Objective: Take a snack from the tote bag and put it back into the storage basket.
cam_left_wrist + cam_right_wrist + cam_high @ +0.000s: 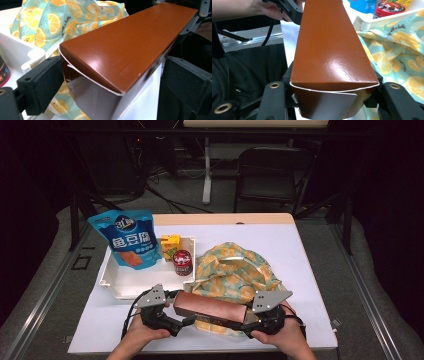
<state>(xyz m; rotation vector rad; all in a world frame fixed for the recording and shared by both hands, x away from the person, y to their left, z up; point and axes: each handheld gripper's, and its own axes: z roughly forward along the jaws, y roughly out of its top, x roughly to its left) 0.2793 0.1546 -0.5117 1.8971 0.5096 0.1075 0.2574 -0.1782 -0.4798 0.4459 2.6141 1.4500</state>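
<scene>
From above, my left claw (172,317) and my right claw (250,320) each clamp one end of the long brown cardboard box (210,306), held level near the table's front edge (200,351), just short of the orange-print cloth bag (235,270). Along my left claw (110,82), the box (130,47) sits between its jaws, the white plastic tray (15,52) close on the left. Along my right claw (332,100), the jaws pinch the box's end (329,50); the bag (397,55) lies to the right, bare table (289,32) to the left.

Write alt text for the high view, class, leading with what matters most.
Two hand-held tongs, left and right, grip the ends of a long brown box over a citrus-print cloth bag. Behind, a white tray holds snacks.
</scene>
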